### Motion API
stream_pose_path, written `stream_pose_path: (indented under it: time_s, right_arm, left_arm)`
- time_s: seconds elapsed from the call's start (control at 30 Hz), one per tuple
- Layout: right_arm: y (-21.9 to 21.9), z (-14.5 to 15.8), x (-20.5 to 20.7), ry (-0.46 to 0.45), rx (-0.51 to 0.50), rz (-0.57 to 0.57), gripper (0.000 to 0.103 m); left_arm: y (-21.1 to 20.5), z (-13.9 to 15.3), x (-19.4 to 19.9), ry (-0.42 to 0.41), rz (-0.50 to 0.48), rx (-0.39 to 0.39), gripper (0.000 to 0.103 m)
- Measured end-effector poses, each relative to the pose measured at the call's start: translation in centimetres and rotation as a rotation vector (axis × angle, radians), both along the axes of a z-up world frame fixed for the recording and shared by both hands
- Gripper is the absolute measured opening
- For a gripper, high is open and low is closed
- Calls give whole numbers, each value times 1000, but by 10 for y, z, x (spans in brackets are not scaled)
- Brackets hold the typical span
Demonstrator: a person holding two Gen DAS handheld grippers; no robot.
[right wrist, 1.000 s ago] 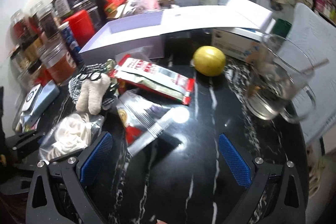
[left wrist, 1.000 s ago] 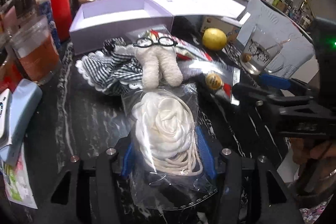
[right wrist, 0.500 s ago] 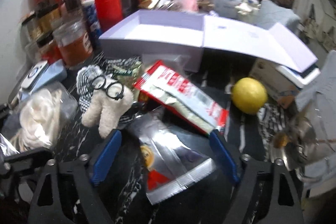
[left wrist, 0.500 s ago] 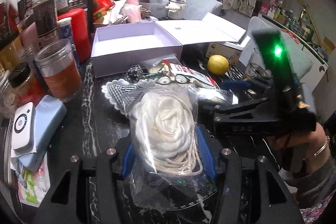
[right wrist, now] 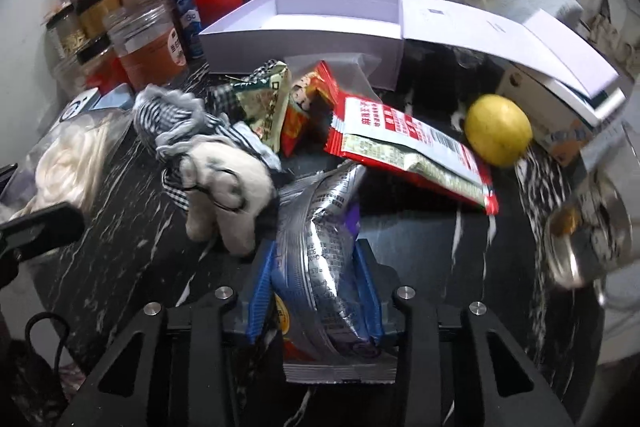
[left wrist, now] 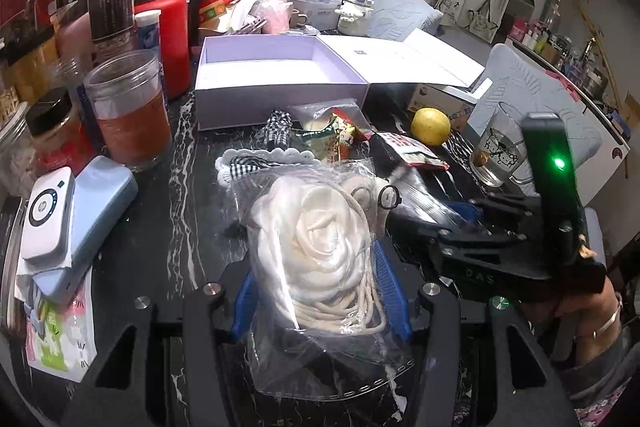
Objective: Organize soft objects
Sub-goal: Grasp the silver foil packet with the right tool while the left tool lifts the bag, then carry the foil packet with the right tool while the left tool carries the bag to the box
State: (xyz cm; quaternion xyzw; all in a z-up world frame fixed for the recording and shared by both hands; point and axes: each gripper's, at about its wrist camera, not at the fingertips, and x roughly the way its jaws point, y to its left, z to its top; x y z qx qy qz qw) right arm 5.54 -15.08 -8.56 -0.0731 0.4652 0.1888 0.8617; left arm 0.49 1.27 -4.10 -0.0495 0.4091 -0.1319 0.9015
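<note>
My left gripper (left wrist: 316, 291) is shut on a clear plastic bag (left wrist: 316, 235) that holds a white fabric rose and coiled cord, lifted above the dark marble table (left wrist: 176, 187). My right gripper (right wrist: 316, 291) has its jaws closing, and the blue pads (right wrist: 262, 299) press both sides of a crumpled silver snack packet (right wrist: 320, 227). Just left of that packet lies a white plush toy with glasses (right wrist: 228, 187) on a checked cloth (right wrist: 172, 115). An open lavender box (left wrist: 280, 67) stands behind the pile.
A red snack packet (right wrist: 408, 147), green and red sachets (right wrist: 272, 107) and a lemon (right wrist: 498, 131) lie before the box. A glass mug (left wrist: 500, 155) stands at the right. Jars (left wrist: 128, 107), a red canister (left wrist: 168, 39) and a power bank (left wrist: 100, 195) crowd the left.
My right gripper came down over the silver packet and its wide jaws closed onto it. My left gripper rose a little with the bag, which now hides most of the plush toy.
</note>
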Motion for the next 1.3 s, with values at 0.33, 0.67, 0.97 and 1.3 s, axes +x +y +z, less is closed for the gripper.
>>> stream_pose_path:
  time_s: [0.33,0.67,0.97,1.3]
  right_arm:
    - [-23,5,-49,10,80,-88,38]
    - [-22,-2,-65,-30,-4,-130,64]
    - [-25,-14,-67,-12,-27,-141,48]
    - [-37,2,-67,-11,120,-192,43]
  left_arm:
    - [4,-4,-9,-4,-3,-22,53]
    - [3,-7,-17,-3,-7,-12,53]
    - [1,-9,-17,6,-5,1,53]
    - [2,-1,-14,-18,-19,-4,53]
